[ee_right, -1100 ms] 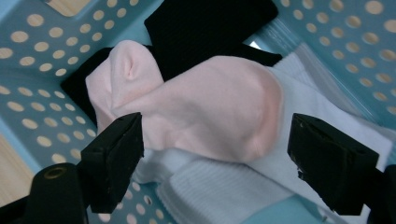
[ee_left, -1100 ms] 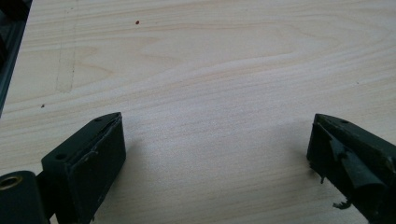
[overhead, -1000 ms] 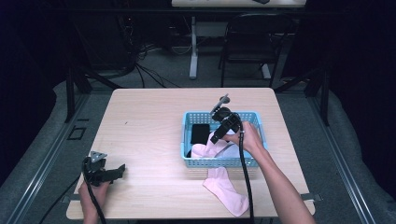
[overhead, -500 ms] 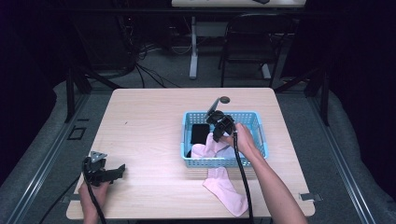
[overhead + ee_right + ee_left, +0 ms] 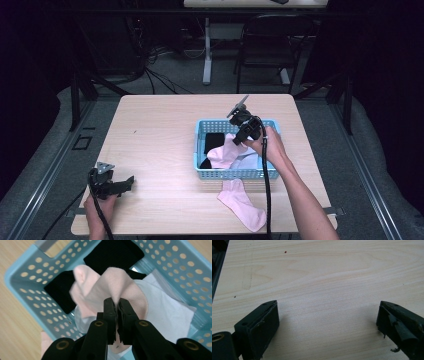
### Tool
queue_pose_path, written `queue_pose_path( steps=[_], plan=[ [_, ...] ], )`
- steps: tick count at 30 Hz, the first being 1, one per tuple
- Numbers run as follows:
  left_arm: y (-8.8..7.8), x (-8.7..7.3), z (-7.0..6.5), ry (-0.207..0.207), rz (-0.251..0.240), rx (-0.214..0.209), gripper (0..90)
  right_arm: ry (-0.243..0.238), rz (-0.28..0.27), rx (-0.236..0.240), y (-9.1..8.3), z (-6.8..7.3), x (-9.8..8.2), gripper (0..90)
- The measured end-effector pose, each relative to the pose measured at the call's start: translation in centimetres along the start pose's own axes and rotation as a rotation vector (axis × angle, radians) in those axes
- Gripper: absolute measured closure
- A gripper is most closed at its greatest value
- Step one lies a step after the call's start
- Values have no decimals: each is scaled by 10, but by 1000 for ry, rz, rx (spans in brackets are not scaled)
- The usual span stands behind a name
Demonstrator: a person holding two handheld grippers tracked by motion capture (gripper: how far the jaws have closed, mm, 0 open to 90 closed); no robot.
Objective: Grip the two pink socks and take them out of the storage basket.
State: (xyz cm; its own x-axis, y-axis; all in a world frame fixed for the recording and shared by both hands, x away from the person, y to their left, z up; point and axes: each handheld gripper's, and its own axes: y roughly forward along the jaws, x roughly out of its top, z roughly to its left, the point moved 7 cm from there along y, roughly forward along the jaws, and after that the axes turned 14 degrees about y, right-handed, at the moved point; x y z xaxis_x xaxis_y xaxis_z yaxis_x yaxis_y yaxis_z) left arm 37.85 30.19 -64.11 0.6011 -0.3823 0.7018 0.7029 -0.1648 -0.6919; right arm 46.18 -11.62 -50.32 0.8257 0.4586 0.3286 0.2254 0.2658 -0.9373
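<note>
A light blue perforated basket (image 5: 230, 174) (image 5: 30, 272) stands right of the table's middle. In it lie a pink sock (image 5: 222, 152) (image 5: 100, 287), black socks (image 5: 215, 140) (image 5: 115, 252) and a white cloth (image 5: 247, 160) (image 5: 165, 307). My right gripper (image 5: 235, 141) (image 5: 117, 301) hangs over the basket, shut on a pinched fold of that pink sock, which lifts into a peak. A second pink sock (image 5: 242, 202) lies on the table in front of the basket. Near the front left corner my left gripper (image 5: 131, 181) (image 5: 328, 307) rests low over bare wood, open and holding nothing.
The wooden table (image 5: 160, 130) (image 5: 324, 270) has free room on its whole left half and behind the basket. The right gripper's cable (image 5: 265, 190) trails along the person's forearm to the front edge. A chair (image 5: 270, 45) and cables stand on the floor beyond.
The right gripper dipped into the basket, shut on the pink sock and has risen a little, pulling the sock up. The left gripper has stayed in place.
</note>
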Motion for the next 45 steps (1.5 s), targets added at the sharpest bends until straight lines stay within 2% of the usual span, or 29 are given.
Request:
queue_pose_path(
  steps=[5,12,16,19,20,28,35,36,45],
  plan=[
    [0,0,0,0,0,0,46,1,-37,10,-16,3,1,858],
    [0,0,0,0,0,0,46,26,-78,15,-35,-3,3,860],
    [0,0,0,0,0,0,46,17,-77,14,-48,-2,3,860],
    [0,0,0,0,0,0,46,25,-97,14,-56,1,5,860],
    [0,0,0,0,0,0,46,8,-83,8,-60,1,5,860],
    [0,0,0,0,0,0,46,1,-91,12,-70,2,2,860],
    [0,0,0,0,0,0,46,2,-115,41,-83,1,-1,860],
    [0,0,0,0,0,0,46,-7,-103,40,-86,1,-2,860],
    [0,0,0,0,0,0,46,-23,-113,44,-103,9,-7,859]
  ],
)
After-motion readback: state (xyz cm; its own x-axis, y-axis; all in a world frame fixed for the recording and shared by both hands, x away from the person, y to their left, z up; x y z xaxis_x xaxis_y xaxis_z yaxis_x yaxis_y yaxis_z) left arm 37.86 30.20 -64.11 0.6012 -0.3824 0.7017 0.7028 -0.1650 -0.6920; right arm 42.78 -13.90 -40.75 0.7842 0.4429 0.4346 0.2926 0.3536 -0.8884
